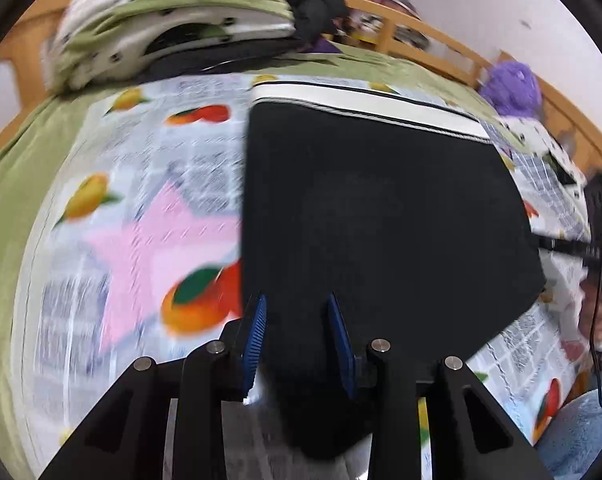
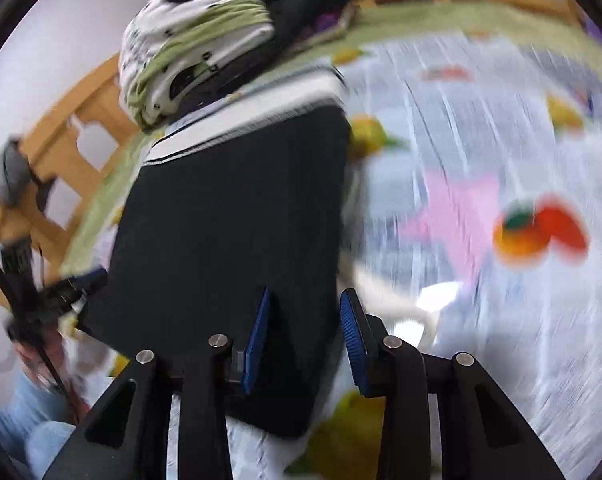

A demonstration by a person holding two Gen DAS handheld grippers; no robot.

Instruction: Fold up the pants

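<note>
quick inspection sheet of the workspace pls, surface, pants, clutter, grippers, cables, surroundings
surface: fruit-print sheet over a green cover
job's things: black pants with white waistband, lying folded
clutter: rolled bedding, dark clothes, purple plush
grippers: left gripper and right gripper each have fabric between the pads; closure unclear
cables: black cable at right edge
surroundings: wooden rail, white wall

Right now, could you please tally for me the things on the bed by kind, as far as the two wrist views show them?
Black pants with white waistband: 1
Fruit-print sheet: 1
Green-and-white bedding pile: 1
Black garment bundle by the pile: 1
Purple plush: 1
Total: 5
</note>
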